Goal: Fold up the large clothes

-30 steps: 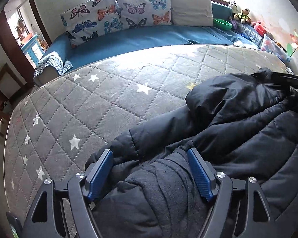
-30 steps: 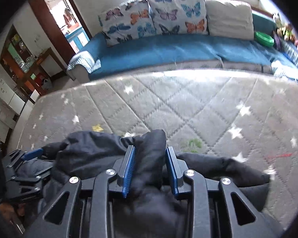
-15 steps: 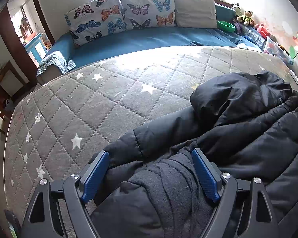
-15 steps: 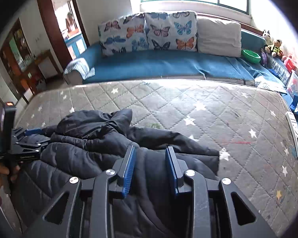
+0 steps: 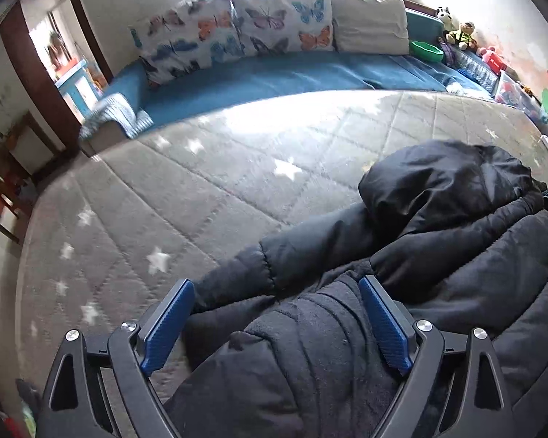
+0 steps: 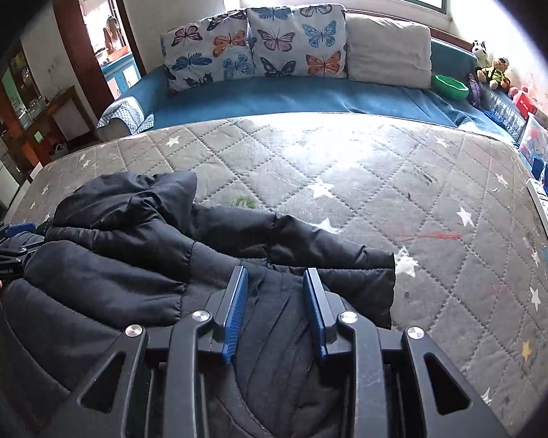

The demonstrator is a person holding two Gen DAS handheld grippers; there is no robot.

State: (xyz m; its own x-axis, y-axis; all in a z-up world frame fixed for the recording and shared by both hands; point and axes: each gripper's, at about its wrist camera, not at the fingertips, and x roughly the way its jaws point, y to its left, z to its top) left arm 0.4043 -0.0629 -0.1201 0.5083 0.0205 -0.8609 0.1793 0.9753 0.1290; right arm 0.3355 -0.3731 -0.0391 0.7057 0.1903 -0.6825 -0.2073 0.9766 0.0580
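A large black padded jacket (image 5: 438, 241) with a hood (image 5: 445, 179) lies on the grey star-quilted mattress (image 5: 201, 197). My left gripper (image 5: 274, 288) is wide open, its blue pads either side of a bunched fold of the jacket near a sleeve (image 5: 303, 252). In the right wrist view the jacket (image 6: 135, 248) lies at lower left, with one sleeve (image 6: 310, 244) stretched to the right. My right gripper (image 6: 276, 273) is narrowly shut on the jacket's dark fabric. The left gripper also shows at the far left edge of that view (image 6: 7, 244).
A blue sofa (image 6: 292, 95) with butterfly cushions (image 6: 255, 43) runs along the mattress's far side. A green bowl (image 6: 451, 87), soft toys (image 6: 493, 69) and boxes crowd the right edge. A white remote (image 6: 546, 230) lies at the mattress's right edge. A doorway (image 6: 109, 43) is at left.
My right gripper has pulled back and lifted, still gripping the jacket, so more of the jacket and mattress shows. My left gripper has stayed open around the fold, shifting slightly.
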